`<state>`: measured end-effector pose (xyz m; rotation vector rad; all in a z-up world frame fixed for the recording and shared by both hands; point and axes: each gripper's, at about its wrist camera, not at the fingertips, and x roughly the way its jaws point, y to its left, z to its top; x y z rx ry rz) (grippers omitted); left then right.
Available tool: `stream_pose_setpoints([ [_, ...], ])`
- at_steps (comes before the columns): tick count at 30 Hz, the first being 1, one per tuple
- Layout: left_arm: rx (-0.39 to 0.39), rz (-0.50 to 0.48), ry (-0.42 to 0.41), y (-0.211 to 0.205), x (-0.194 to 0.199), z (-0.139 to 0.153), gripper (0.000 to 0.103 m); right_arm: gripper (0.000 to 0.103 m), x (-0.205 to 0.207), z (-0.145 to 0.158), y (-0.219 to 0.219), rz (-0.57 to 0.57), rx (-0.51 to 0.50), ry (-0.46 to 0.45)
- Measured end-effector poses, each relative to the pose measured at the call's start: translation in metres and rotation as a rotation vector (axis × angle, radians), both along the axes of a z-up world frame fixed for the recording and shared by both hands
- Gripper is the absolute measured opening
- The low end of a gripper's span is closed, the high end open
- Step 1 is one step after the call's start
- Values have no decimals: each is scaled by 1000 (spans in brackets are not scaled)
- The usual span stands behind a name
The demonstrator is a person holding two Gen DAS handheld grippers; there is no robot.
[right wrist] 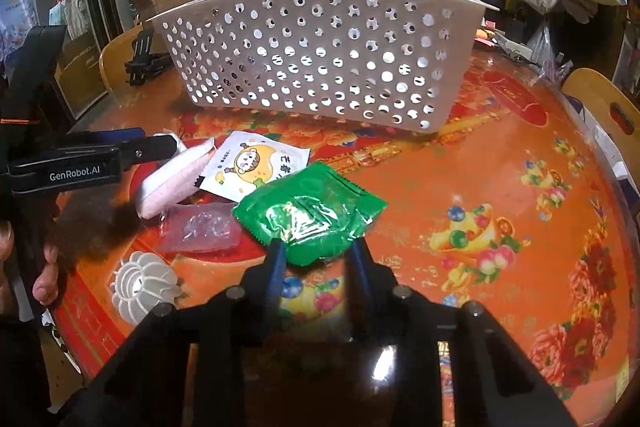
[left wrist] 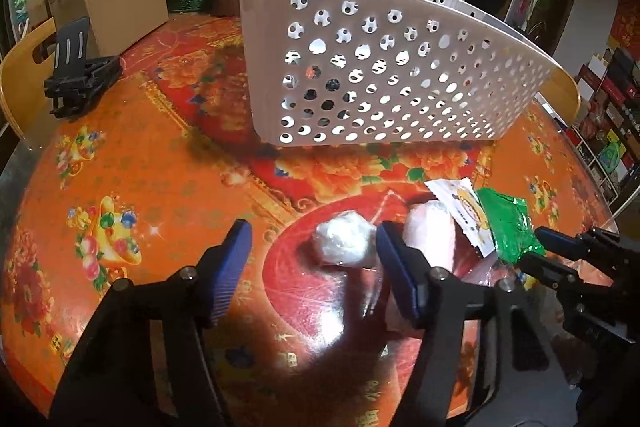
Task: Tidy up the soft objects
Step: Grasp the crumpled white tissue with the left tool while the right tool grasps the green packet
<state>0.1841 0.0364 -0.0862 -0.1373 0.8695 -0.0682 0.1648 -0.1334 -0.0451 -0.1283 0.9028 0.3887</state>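
Little seems done so far: the white perforated basket [right wrist: 320, 59] is standing at the back of the table [right wrist: 500, 167], its inside hidden, while the soft things are still lying in a cluster in front of it. The right gripper [right wrist: 318, 253] is pinching the near edge of the green packet [right wrist: 312, 215], its jaws narrow on it, and the left gripper [left wrist: 312, 251] is standing half open around the white plastic-wrapped wad [left wrist: 346, 243], pads not pressing it. The pink pad [right wrist: 172, 183], cartoon sachet [right wrist: 256, 167] and clear pouch [right wrist: 200, 231] are waiting too

green packet [right wrist: 310, 213]: flat, tablecloth | white wrapped bundle [left wrist: 346, 243]: beside pink pack [left wrist: 430, 227]
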Motion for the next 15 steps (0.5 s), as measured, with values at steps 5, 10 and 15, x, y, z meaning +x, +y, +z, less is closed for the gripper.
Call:
stream_pose_setpoints([
  [5,2,-1,0,-1,0,0,62,25,0,0,-4,-1,28,5],
  [10,2,-6,-2,-1,0,0,59,18,-3,3,-5,6,47,-9],
  [15,-4,-31,-6,-4,-2,2,45,13,-8,7,-7,12,65,-30],
])
